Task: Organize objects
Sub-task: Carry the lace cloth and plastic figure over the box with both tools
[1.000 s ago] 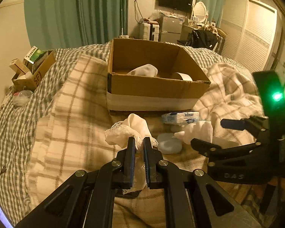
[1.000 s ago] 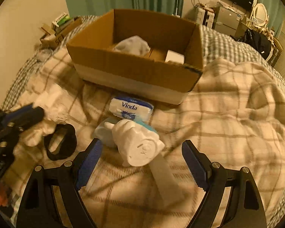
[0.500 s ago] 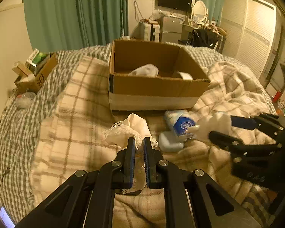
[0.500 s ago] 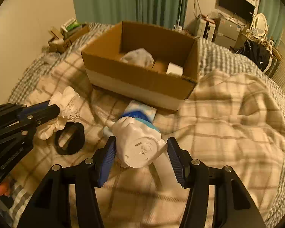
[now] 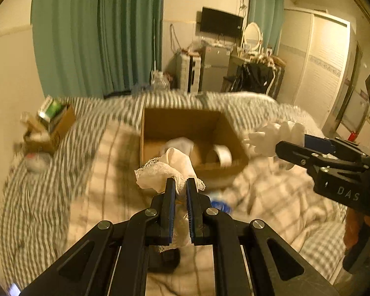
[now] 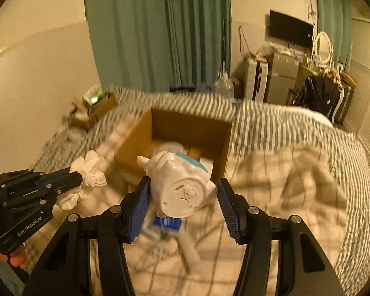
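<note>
From my left wrist view, my left gripper (image 5: 180, 185) has its jaws nearly together, pinching a white lace-edged cloth (image 5: 169, 169) that bunches up above the fingertips and hangs down between the fingers. Beyond it sits an open cardboard box (image 5: 185, 123) on the checked blanket (image 5: 271, 197); inside I see a pale bundle and a white roll (image 5: 222, 154). A blue packet (image 5: 220, 206) lies on the blanket just in front of the box, right of my fingers. At the right edge my right gripper (image 5: 289, 140) comes in, carrying a white figurine (image 5: 275, 135) beside the box's right wall. The bed and box are smeared with motion blur here, so what the bundle in the box is I cannot tell.

From my right wrist view, my right gripper (image 6: 183, 192) is partly closed, its blue pads against both sides of the figurine (image 6: 180, 185), which has a teal patch on top and its round base turned toward the camera. It is held up off the blanket (image 6: 283, 185), in front of the box (image 6: 185, 128). The blue packet (image 6: 167, 222) lies on the blanket below the figurine. At left, my left gripper (image 6: 77, 176) holds the cloth (image 6: 90, 172) near the box's left corner.
</note>
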`<state>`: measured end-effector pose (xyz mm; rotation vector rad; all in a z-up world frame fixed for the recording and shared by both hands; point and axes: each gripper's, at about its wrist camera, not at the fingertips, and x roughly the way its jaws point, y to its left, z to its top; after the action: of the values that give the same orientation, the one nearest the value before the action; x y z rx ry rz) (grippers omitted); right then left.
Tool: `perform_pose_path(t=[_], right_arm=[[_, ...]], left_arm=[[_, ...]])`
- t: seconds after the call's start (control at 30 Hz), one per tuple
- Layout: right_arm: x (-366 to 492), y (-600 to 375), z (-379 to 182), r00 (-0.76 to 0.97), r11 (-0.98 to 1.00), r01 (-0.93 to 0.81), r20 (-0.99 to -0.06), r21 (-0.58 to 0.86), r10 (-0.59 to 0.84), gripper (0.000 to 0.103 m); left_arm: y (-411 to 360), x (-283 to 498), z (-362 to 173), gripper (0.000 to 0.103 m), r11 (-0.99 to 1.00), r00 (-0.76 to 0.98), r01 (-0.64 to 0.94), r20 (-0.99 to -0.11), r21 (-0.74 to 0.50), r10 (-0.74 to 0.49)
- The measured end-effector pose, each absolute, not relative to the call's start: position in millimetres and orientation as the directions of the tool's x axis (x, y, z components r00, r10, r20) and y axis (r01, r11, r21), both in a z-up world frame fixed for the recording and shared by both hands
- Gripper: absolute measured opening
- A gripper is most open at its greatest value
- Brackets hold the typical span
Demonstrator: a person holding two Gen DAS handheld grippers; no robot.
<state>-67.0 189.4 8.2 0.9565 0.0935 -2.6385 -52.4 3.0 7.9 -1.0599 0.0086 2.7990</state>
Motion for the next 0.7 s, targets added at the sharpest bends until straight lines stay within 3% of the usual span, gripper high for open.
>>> perform_pose_path(t=[0.23,0.4,0.7], right_arm=[[-109.4,181.5,54.7,-0.797,-0.944,0.329,-0.536,0.005,-0.280,0.054],[-155.2,173.9,61.0,-0.817,-0.943,0.329,-0.517,-0.055,-0.255,0.054],[-223.6,175.4,-23.4,-0.735,-0.932,0.363,-0.610,0.015,-0.296,0.054]], left_arm=[[19.8,-112.9,43.2,0.009,-0.986,-0.762,-0.168,-0.636,0.017,0.119],[26.4,-161.0,37.3,0.009,-0.988,-0.755,-0.152,-0.649,0.031,0.096],[40.0,-214.5,-40.3,0.009,-0.980,-0.701,-0.194,-0.706,0.052,0.102]])
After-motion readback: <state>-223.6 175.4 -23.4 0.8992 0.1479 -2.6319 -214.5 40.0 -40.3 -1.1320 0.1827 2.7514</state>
